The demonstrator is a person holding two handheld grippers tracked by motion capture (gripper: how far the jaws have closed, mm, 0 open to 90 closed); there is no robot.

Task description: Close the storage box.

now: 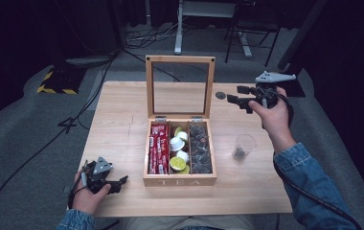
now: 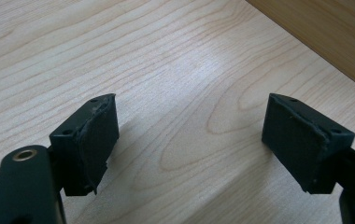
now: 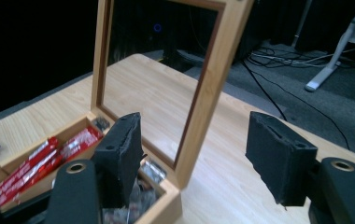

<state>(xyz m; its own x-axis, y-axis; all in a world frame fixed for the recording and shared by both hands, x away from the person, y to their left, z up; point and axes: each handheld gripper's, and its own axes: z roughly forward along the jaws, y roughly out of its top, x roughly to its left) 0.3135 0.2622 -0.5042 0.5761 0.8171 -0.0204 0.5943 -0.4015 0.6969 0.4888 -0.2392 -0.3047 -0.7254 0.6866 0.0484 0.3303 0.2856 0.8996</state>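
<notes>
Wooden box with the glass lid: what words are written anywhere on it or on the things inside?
"TEA" on the front of the wooden box.
Red packets in the box's left compartment: white print, too small and blurred to read.
Nothing else readable.

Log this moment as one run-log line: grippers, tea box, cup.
left gripper: open, empty, low by table edge | right gripper: open, empty, raised beside lid | tea box: lid upright | plastic cup: upright, right of box

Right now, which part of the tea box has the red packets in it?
The left compartment of the tea box; the middle holds white and green cups, the right one dark packets.
</notes>
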